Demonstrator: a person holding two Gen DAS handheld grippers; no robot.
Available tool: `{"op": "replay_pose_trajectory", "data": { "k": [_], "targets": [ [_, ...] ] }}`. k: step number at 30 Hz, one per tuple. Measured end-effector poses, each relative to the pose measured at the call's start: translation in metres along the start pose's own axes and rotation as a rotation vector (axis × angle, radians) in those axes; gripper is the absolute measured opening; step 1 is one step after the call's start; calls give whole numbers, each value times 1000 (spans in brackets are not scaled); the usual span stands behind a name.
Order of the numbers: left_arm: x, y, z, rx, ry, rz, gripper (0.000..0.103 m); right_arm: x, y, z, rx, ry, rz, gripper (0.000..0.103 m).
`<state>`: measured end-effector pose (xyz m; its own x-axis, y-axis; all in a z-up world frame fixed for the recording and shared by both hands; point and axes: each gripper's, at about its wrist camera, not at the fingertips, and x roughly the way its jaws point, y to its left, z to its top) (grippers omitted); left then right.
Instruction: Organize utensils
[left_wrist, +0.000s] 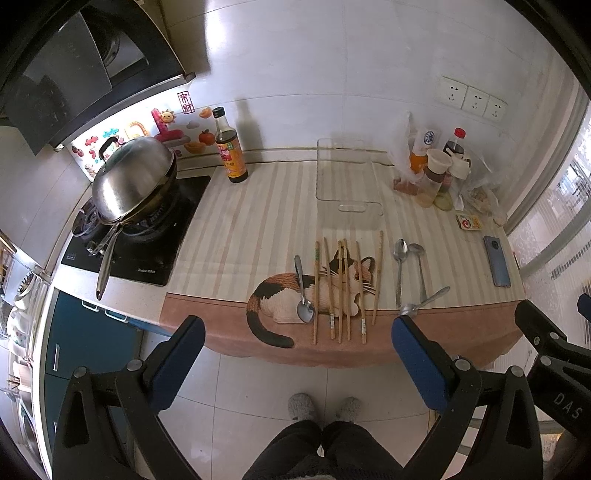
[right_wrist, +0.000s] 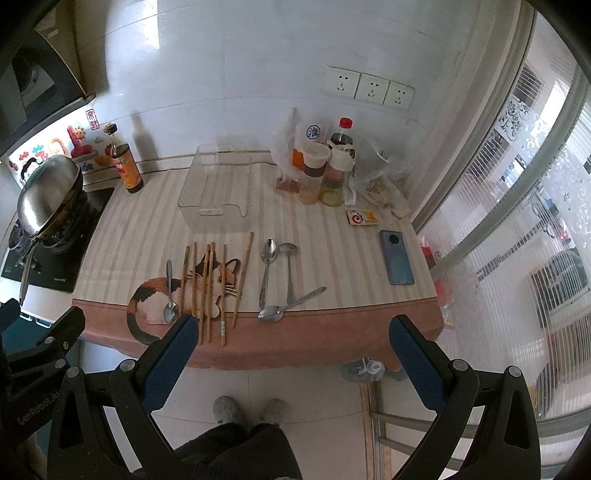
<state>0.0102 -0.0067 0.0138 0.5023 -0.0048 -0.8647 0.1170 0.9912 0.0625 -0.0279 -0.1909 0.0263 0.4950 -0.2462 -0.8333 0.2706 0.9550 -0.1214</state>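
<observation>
Several wooden chopsticks (left_wrist: 341, 288) lie side by side on the cat-print cloth near the table's front edge, also in the right wrist view (right_wrist: 208, 284). One spoon (left_wrist: 303, 291) lies left of them, and three spoons (left_wrist: 410, 273) lie to their right, one of them slanted (right_wrist: 291, 304). A clear plastic tray (left_wrist: 345, 181) stands empty behind them (right_wrist: 216, 181). My left gripper (left_wrist: 297, 332) is open and empty, held off the table's front edge. My right gripper (right_wrist: 290, 332) is open and empty, also in front of the edge.
A lidded wok (left_wrist: 133, 181) sits on the stove at left. A dark sauce bottle (left_wrist: 229, 147) stands at the back. Bottles, jars and bags (right_wrist: 325, 173) crowd the back right. A blue phone (right_wrist: 397, 256) and a small packet (right_wrist: 362, 217) lie at right.
</observation>
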Motion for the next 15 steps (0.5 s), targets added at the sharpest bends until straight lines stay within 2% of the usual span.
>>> {"op": "replay_pose_trajectory", "data": {
  "k": [15],
  "targets": [
    [0, 6, 2, -2, -3, -1, 103, 0, 4, 0, 1, -2, 0, 103]
  ]
}}
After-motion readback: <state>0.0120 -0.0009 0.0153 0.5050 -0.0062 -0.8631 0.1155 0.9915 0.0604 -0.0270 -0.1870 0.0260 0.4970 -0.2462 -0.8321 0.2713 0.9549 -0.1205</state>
